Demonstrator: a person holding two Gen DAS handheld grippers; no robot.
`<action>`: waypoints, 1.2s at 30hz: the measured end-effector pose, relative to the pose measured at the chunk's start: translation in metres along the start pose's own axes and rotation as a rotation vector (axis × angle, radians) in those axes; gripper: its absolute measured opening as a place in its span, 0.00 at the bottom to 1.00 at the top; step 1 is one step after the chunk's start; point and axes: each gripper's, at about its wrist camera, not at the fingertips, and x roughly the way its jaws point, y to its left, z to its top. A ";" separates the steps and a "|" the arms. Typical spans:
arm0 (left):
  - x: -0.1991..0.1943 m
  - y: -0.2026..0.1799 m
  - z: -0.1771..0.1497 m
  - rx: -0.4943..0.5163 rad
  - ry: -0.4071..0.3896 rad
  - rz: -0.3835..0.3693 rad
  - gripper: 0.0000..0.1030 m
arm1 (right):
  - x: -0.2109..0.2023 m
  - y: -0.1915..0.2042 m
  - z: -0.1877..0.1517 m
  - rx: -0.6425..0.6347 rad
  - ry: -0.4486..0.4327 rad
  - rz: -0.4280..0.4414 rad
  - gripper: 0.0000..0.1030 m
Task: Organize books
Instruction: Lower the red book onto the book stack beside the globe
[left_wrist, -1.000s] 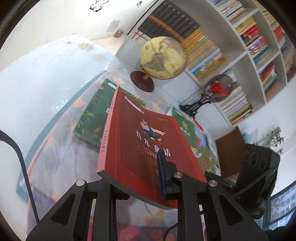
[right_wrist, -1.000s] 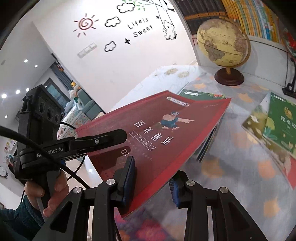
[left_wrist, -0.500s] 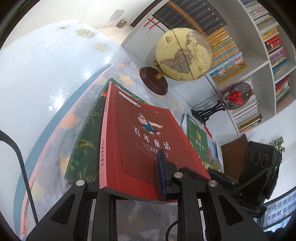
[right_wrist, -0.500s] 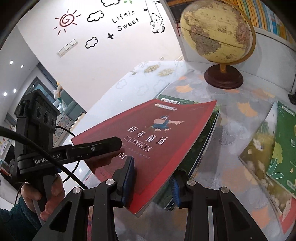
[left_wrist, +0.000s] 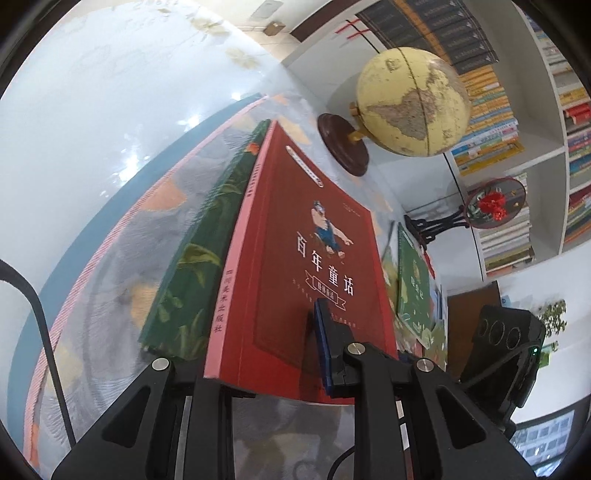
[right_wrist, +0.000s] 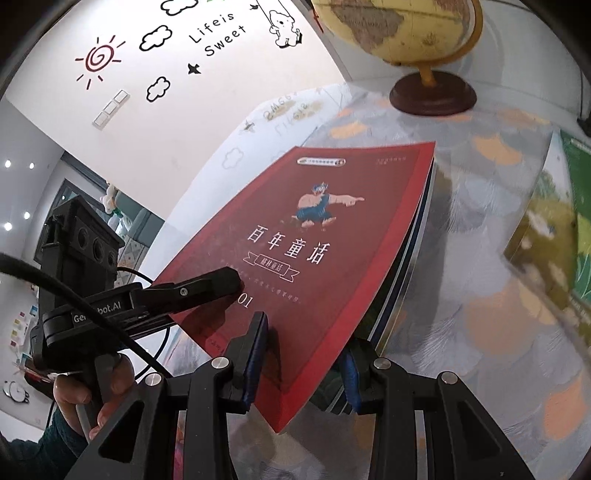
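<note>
A red book (left_wrist: 295, 258) with white Chinese title is held flat between both grippers. My left gripper (left_wrist: 266, 362) is shut on its near edge, one blue pad (left_wrist: 325, 343) on the cover, the other finger hidden beneath. My right gripper (right_wrist: 303, 365) is shut on the red book (right_wrist: 314, 240) at its near corner, and the left gripper's finger (right_wrist: 207, 288) presses the cover beside it. Under the red book lies a dark green leaf-patterned book (left_wrist: 188, 266), its page edges (right_wrist: 406, 266) showing; the red one sits low over it, nearly lined up.
A second green book (left_wrist: 413, 280) lies to the right on the leaf-print tablecloth (right_wrist: 480, 295). A globe (left_wrist: 410, 99) on a wooden base (right_wrist: 432, 92) stands behind. A round red fan ornament (left_wrist: 495, 201) and full bookshelves (left_wrist: 517, 110) are beyond. A hand (right_wrist: 74, 395) holds the left gripper.
Both grippers have come down and forward with the red book. It hung tilted above the green book before and now lies low over it, nearly covering it.
</note>
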 end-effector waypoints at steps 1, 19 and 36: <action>0.000 0.002 0.000 -0.002 0.001 0.004 0.18 | 0.002 -0.001 -0.001 0.009 0.002 0.005 0.34; 0.009 0.004 0.007 0.004 0.047 0.090 0.24 | 0.009 -0.029 0.008 0.140 -0.016 0.057 0.34; -0.009 0.003 0.003 0.034 0.079 0.292 0.36 | 0.000 -0.035 0.002 0.164 -0.034 0.051 0.34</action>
